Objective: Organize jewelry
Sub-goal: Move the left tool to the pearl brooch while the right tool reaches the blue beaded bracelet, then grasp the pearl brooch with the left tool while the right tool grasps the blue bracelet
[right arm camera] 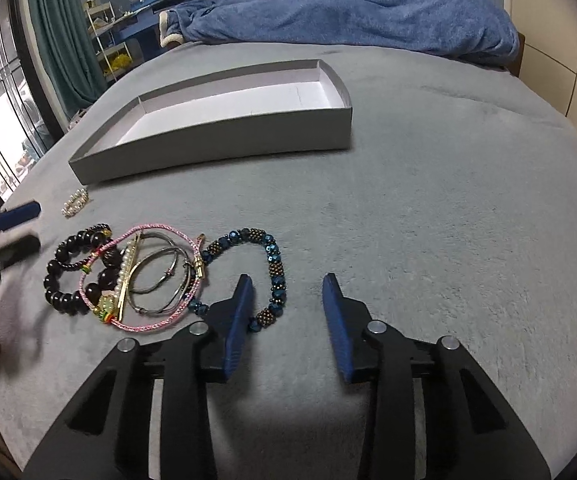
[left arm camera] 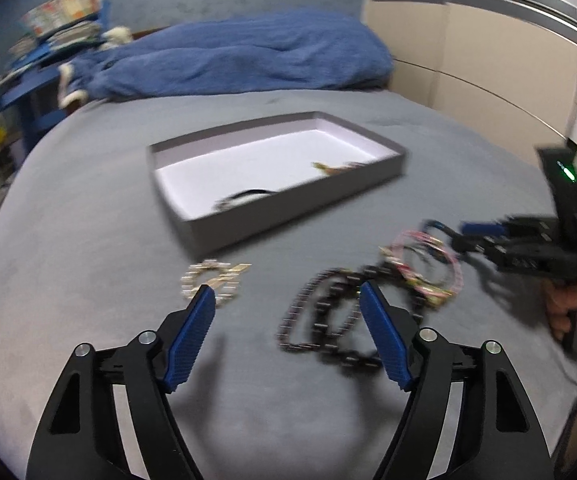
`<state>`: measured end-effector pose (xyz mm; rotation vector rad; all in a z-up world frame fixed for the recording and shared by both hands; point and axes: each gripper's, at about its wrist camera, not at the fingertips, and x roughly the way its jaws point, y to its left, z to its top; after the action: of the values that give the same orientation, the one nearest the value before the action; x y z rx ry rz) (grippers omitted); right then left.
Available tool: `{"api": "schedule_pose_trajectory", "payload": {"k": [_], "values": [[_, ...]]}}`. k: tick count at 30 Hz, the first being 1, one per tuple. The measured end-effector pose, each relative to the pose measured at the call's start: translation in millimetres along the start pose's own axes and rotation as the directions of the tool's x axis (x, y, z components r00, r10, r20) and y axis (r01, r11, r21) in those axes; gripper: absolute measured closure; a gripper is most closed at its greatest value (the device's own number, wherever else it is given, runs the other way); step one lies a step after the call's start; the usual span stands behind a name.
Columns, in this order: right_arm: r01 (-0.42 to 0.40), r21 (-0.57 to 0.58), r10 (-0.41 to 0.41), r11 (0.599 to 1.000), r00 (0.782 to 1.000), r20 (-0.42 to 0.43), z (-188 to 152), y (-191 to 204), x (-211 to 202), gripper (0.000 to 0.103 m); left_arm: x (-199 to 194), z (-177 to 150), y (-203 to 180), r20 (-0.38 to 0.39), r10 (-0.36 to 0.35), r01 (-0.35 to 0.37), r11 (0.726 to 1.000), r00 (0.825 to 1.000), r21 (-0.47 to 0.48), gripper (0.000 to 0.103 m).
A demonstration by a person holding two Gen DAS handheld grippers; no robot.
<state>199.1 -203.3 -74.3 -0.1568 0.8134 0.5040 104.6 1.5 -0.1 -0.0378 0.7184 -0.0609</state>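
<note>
The jewelry sits in a loose cluster on the grey bed cover (right arm camera: 428, 208), in front of the shallow grey box (right arm camera: 248, 136). From my right wrist camera I see a black bead bracelet (right arm camera: 64, 276) at the left of the cluster, a pink cord bracelet (right arm camera: 144, 322) overlapping it, thin silver bangles (right arm camera: 156, 276) lying inside the pink loop, and a pearl and gold hair clip (right arm camera: 126, 276) across them. A blue beaded bracelet (right arm camera: 274, 276) lies just right of that cluster; its lower end passes behind my right gripper's left finger. A small pearl piece (right arm camera: 75, 202) rests apart, near the box's front corner.

In the left wrist view, which is motion-blurred, the box holds a dark item (left arm camera: 244, 196) near its front wall and a gold one (left arm camera: 328, 168) toward the right; I cannot tell what they are.

My right gripper (right arm camera: 288, 292) is released, its fingers spread over bare cover just right of the blue bracelet. My left gripper (left arm camera: 284, 296) is also released, wide apart, with the pearl piece by its left tip and the black beads by its right.

Beyond the box lies a rumpled blue blanket (right arm camera: 368, 12).
</note>
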Motion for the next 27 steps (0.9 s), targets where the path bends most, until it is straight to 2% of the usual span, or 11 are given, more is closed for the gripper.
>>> {"api": "schedule_pose_trajectory", "payload": {"k": [3, 5, 10, 14, 17, 18, 19, 20, 25, 27], "values": [[0.001, -0.003, -0.001, 1.000, 1.000, 0.011, -1.6, 0.1, -1.0, 0.086, 4.4, 4.2, 24.0, -0.006, 0.055, -0.056, 0.995, 0.998, -0.083, 0.031], [0.002, 0.006, -0.003, 1.000, 1.000, 0.027, -3.7, -1.7, -3.8, 0.095, 14.6, 7.2, 39.1, -0.040, 0.057, -0.062, 0.989, 0.998, -0.133, 0.031], [0.013, 0.000, -0.013, 1.000, 0.999, 0.049, -6.1, 0.3, -6.5, 0.096, 36.8, 8.9, 45.2, -0.109, 0.022, -0.034, 0.993, 0.994, -0.115, 0.031], [0.005, 0.007, -0.005, 1.000, 0.999, 0.041, -4.8, -1.4, -4.7, 0.096, 47.5, 13.2, 46.4, -0.130, 0.044, -0.057, 0.994, 0.991, -0.097, 0.031], [0.006, 0.004, -0.006, 1.000, 0.999, 0.033, -5.4, -0.2, -3.7, 0.095, 57.5, 12.7, 44.9, -0.168, 0.068, -0.082, 0.994, 0.983, -0.078, 0.038], [0.006, 0.004, -0.006, 1.000, 0.999, 0.032, -5.2, -0.4, -3.4, 0.094, 57.7, 12.6, 43.9, -0.169, 0.075, -0.088, 0.994, 0.983, -0.071, 0.045], [0.005, 0.004, -0.005, 1.000, 1.000, 0.031, -5.1, -0.5, -3.0, 0.094, 57.1, 12.6, 43.6, -0.168, 0.077, -0.090, 0.994, 0.983, -0.070, 0.057], [0.003, 0.005, -0.003, 1.000, 1.000, 0.030, -4.8, -0.6, -2.4, 0.094, 56.5, 12.6, 44.5, -0.165, 0.077, -0.090, 0.993, 0.983, -0.073, 0.061], [-0.030, 0.025, 0.029, 0.999, 0.998, 0.048, -5.3, -4.6, -5.3, 0.096, 39.4, 9.9, 43.4, -0.115, 0.051, -0.061, 0.994, 0.992, -0.092, 0.061], [-0.050, 0.047, 0.046, 0.998, 0.996, 0.083, -5.3, -9.2, -13.0, 0.096, 28.4, 9.8, 38.3, -0.087, 0.040, -0.047, 0.995, 0.995, -0.084, 0.061]]}}
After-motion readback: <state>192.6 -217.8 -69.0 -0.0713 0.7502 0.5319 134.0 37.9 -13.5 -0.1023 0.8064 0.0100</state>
